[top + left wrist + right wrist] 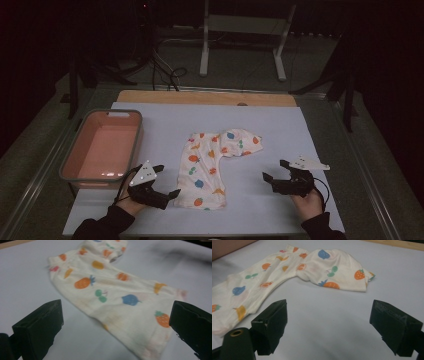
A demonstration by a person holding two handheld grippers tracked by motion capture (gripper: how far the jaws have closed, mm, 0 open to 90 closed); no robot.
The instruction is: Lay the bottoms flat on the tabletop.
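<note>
Left hand-held gripper (161, 181) rests low at the near left of the desk (280, 125) with its black jaws spread wide and nothing between them; one jaw tip sits just beside the near hem of the cream cotton garment printed with orange, blue and green fruit (207, 167). In the left gripper view that cloth (120, 297) lies straight ahead, its lower end running between the two jaws (though not yet touched, as far as can be told). Right hand-held gripper (276, 170) is likewise wide open and empty, well apart from the garment, on the bare pale-blue sheet to its right; in its own view the fabric (294, 270) lies ahead and to the left.

The garment is bent: a long part runs from the near edge away from the person, then a shorter folded part turns right. So the left hand is clearly nearer, and the near hem looks like the likely first grip.

A salmon-pink plastic tub with a grey rim (70, 155) stands empty at the far left.
</note>
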